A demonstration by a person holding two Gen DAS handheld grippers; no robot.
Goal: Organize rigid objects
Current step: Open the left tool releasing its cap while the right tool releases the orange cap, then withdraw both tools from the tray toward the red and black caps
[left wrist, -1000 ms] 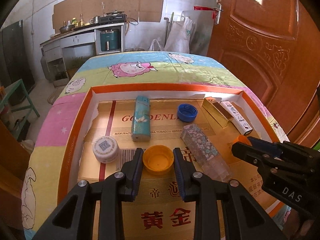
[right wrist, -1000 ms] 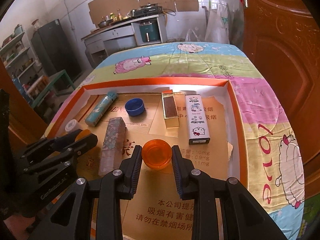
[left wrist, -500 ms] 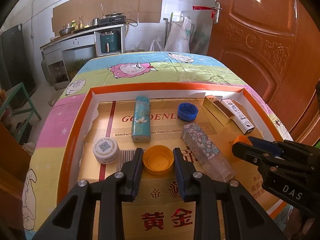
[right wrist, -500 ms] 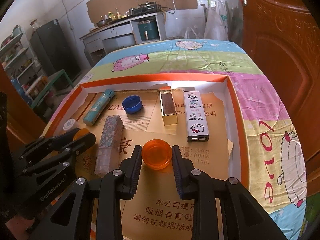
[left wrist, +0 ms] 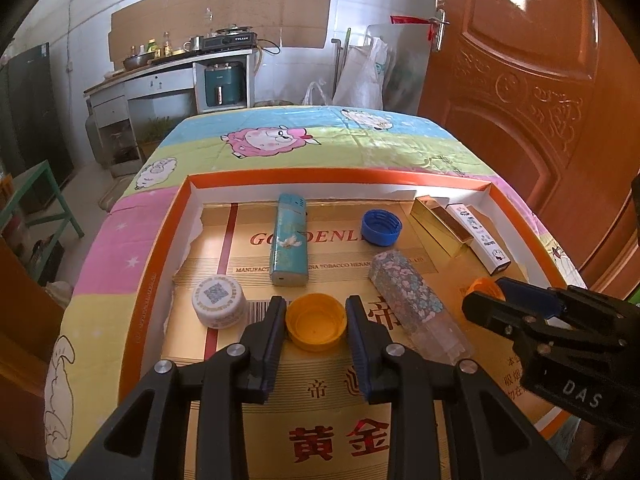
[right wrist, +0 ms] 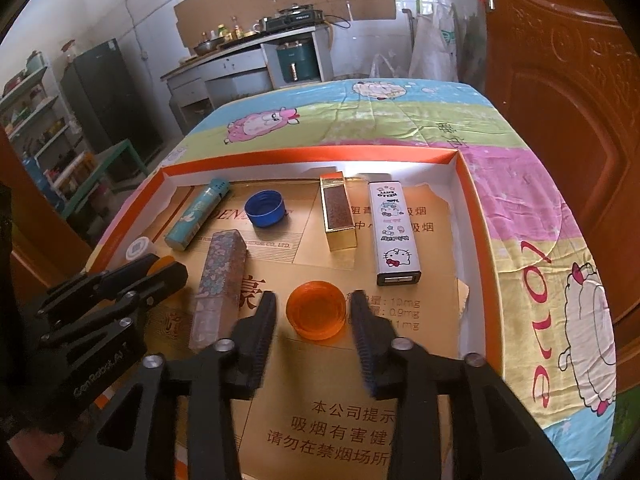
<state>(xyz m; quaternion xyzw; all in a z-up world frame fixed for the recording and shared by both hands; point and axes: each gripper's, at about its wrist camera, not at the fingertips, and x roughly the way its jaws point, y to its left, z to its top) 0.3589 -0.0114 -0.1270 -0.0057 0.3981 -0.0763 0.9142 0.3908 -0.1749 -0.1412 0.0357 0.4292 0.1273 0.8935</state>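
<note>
The gold cardboard lining [left wrist: 400,264] of the tray carries red letters "GO…DENL…" at the far side, a small line "MANUFACT… TOBACCO HENAN" under them, and large red Chinese characters 黄金 near the bottom. In the right wrist view it shows 本公司提示 and 吸烟有害健 — plus "10mg" and "0.9mg". The right tool [left wrist: 486,304] bears "DAS"; the left tool [right wrist: 162,270] reads "GenRobot.AI".

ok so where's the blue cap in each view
Left wrist: blue cap upper right of centre, right of the teal lighter.
Right wrist: blue cap upper left of centre, again right of the teal lighter.
Shared landmark: the floral case just nearer the camera.
</note>
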